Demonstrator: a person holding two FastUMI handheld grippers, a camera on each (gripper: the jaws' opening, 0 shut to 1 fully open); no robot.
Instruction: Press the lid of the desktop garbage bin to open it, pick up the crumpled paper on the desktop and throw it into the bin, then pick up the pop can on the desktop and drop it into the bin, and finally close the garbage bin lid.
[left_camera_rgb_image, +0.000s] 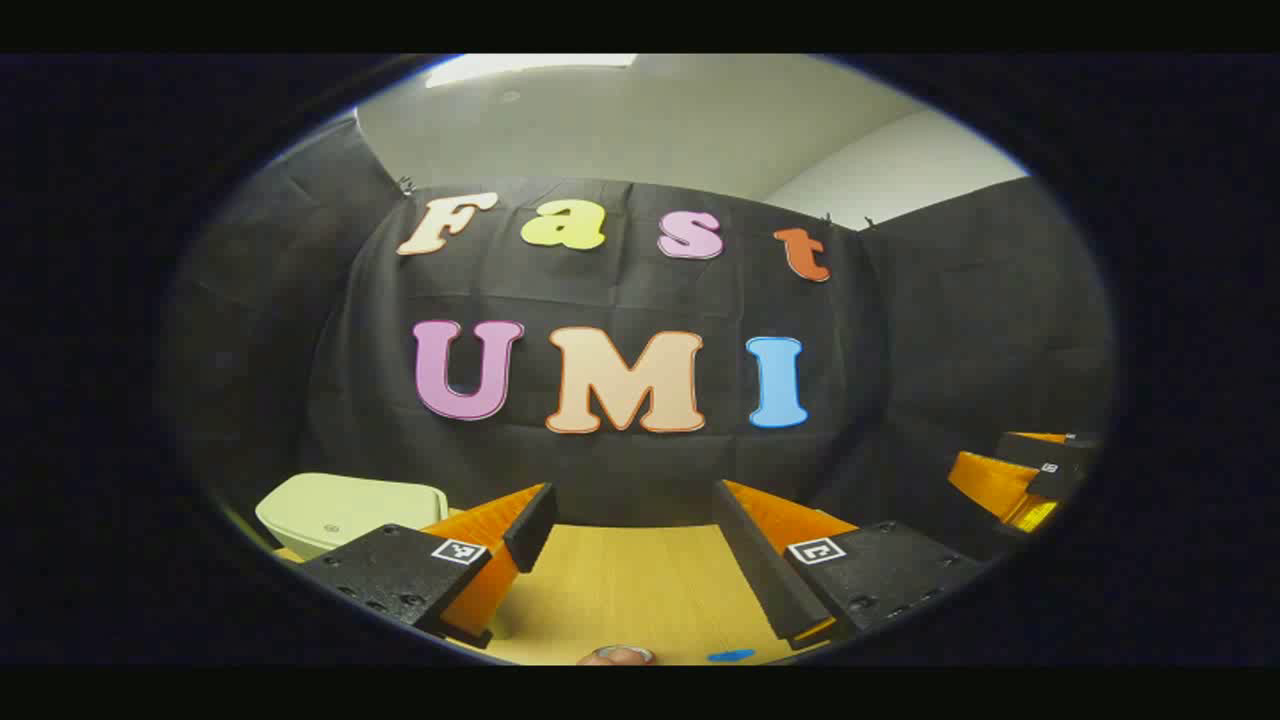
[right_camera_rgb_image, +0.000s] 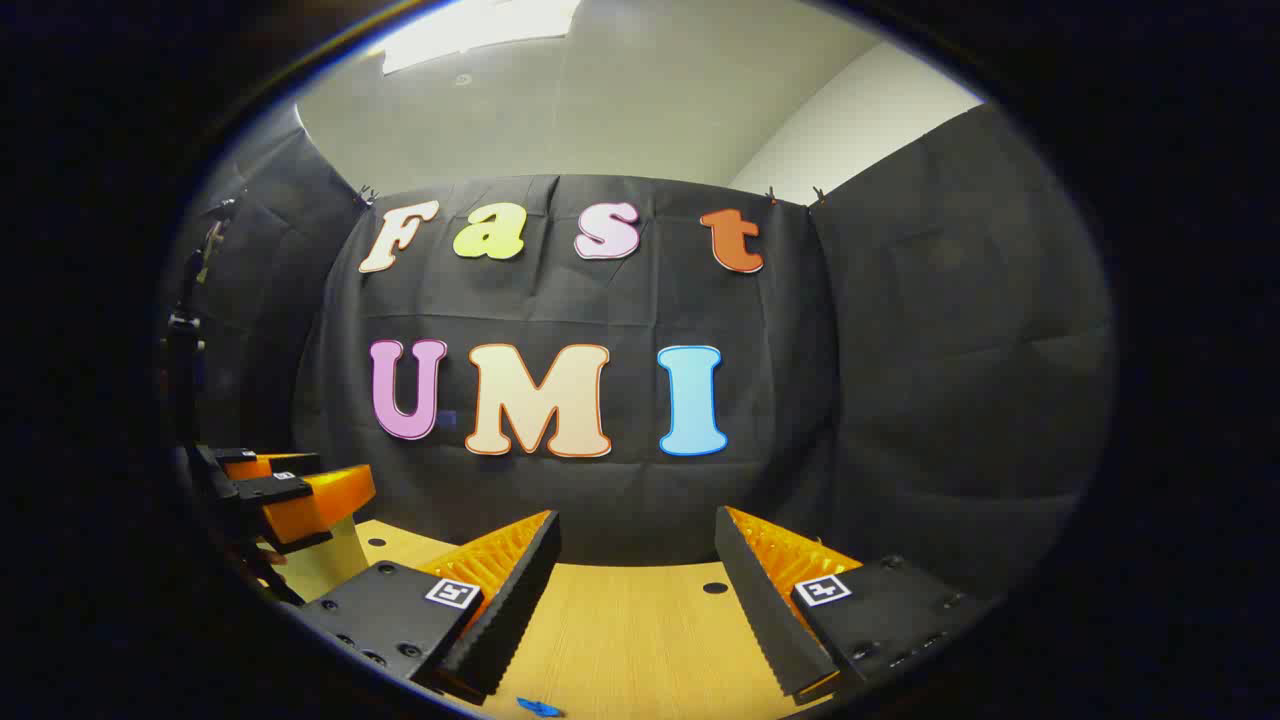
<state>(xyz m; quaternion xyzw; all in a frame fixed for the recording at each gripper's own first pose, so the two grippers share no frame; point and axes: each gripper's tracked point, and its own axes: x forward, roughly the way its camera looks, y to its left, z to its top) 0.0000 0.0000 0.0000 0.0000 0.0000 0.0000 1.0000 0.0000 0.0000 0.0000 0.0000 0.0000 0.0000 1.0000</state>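
The cream desktop bin (left_camera_rgb_image: 350, 510) stands at the lower left of the left gripper view, its lid lying flat. My left gripper (left_camera_rgb_image: 632, 500) is open over the wooden table (left_camera_rgb_image: 640, 590), with nothing between its fingers. A small round silvery rim (left_camera_rgb_image: 620, 655), apparently the pop can's top, peeks in at the bottom edge. My right gripper (right_camera_rgb_image: 636, 525) is also open and holds nothing. In the right gripper view the left gripper (right_camera_rgb_image: 280, 490) hovers just above a corner of the bin (right_camera_rgb_image: 335, 560). In the left gripper view the right gripper (left_camera_rgb_image: 1030, 480) shows at the far right.
The black cloth wall closes the back of the table close behind both grippers. A small blue mark (left_camera_rgb_image: 730, 656) lies on the table near the front, also seen as a blue mark (right_camera_rgb_image: 540, 708). Small round holes (right_camera_rgb_image: 714, 588) dot the tabletop.
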